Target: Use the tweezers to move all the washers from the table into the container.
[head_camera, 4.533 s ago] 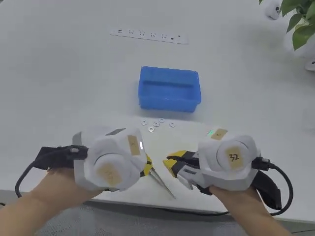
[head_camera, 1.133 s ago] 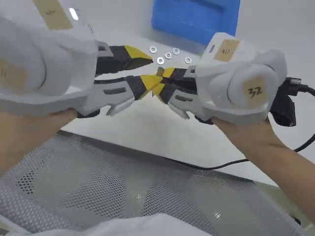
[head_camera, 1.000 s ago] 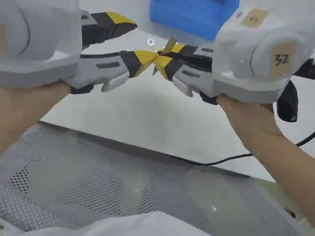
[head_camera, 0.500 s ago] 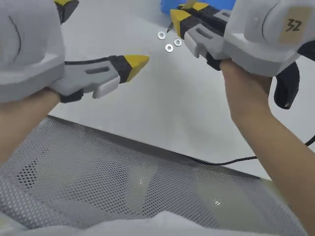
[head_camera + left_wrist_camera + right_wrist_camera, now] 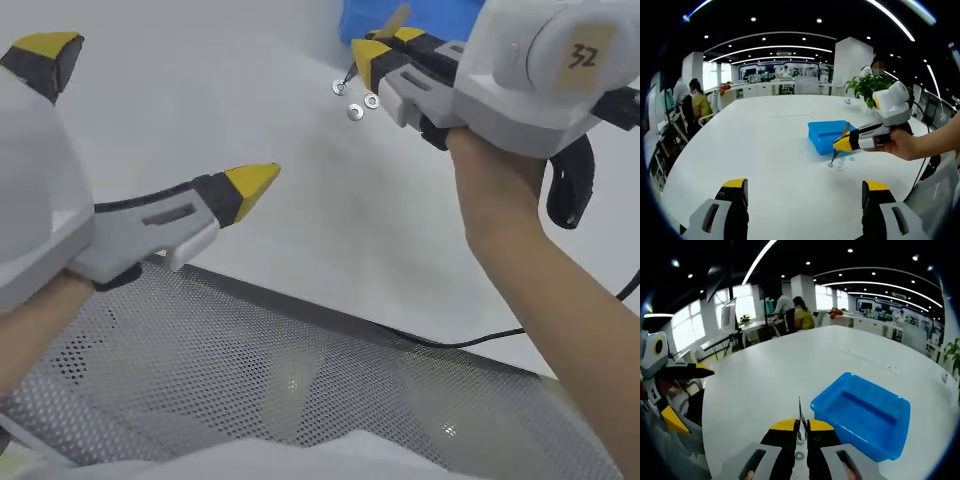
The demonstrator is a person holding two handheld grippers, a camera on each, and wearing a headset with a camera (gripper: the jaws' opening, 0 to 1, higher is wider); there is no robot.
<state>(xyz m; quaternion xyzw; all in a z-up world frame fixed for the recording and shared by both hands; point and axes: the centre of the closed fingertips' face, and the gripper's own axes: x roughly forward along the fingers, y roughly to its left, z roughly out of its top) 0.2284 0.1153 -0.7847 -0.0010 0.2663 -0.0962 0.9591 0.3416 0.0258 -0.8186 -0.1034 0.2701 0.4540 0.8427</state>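
Note:
My right gripper (image 5: 378, 45) is shut on the thin metal tweezers (image 5: 348, 74), whose tip hangs just above three small washers (image 5: 356, 110) on the white table (image 5: 300, 230). The blue container (image 5: 400, 12) stands right behind them. My left gripper (image 5: 150, 115) is wide open with nothing in it, nearer to me and off to the left. In the left gripper view, the right gripper (image 5: 846, 144) points the tweezers (image 5: 833, 156) down at the washers (image 5: 840, 163) in front of the container (image 5: 826, 134). The right gripper view has the jaws (image 5: 800, 426) pinching the tweezers (image 5: 800, 414), container (image 5: 860, 415) ahead.
A grey mesh chair back (image 5: 300, 370) lies below the table's near edge. A black cable (image 5: 470, 340) runs along that edge at the right. A potted plant (image 5: 862, 85) stands at the far side of the table, and people sit at desks (image 5: 697, 102) beyond.
The tweezers, first lying on the table, were held between both grippers' tips; the left gripper then opened and drew away left, while the right carried the tweezers forward over the washers.

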